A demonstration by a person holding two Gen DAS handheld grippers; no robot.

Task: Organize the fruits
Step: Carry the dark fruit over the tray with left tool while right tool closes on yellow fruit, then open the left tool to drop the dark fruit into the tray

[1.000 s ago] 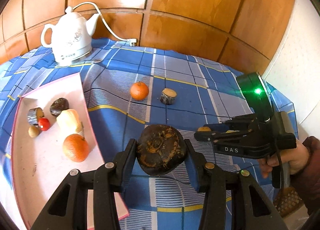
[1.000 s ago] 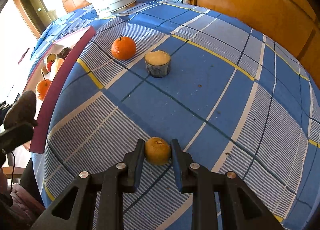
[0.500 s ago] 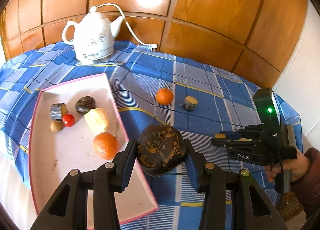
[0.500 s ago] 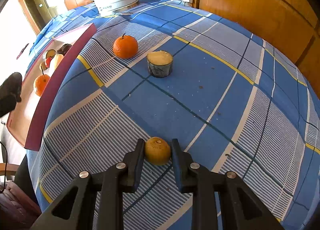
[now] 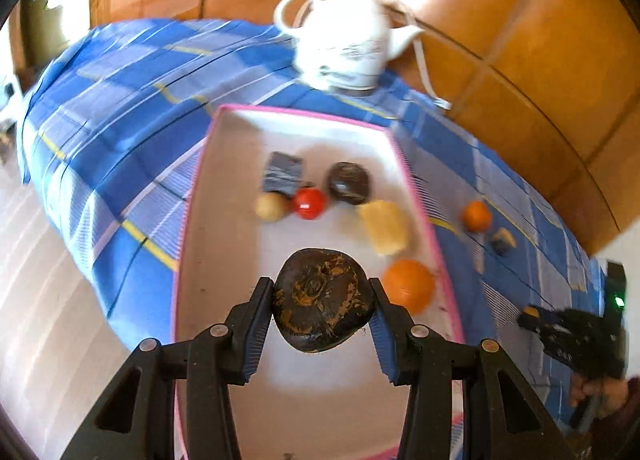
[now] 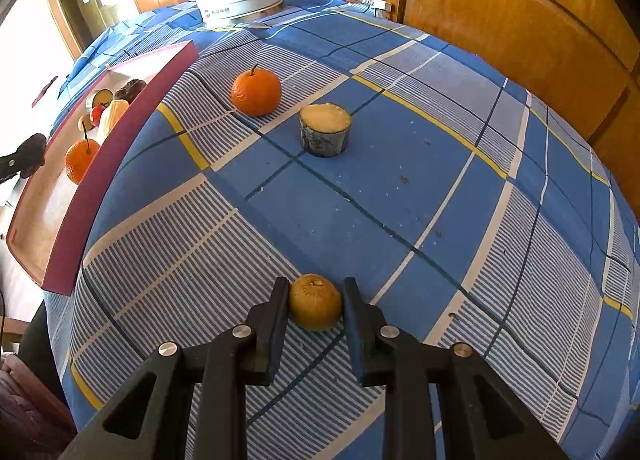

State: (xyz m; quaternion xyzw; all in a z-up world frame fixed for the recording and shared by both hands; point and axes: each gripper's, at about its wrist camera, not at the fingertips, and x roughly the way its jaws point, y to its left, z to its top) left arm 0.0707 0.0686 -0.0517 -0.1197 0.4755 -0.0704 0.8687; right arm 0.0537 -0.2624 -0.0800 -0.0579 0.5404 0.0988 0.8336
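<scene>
Gripping a dark brown fruit (image 5: pixel 322 300) across its wide axis, my left gripper (image 5: pixel 322 310) holds it above the pink-rimmed tray (image 5: pixel 224 244), its orange-flecked face turned toward my camera. My right gripper (image 6: pixel 316 306) is closed on a small yellow-brown fruit (image 6: pixel 315 302), stem end up, resting on the blue checked tablecloth (image 6: pixel 440 179). Beyond it lie a tangerine (image 6: pixel 256 92) and an upright cut piece (image 6: pixel 325 135), near each other.
</scene>
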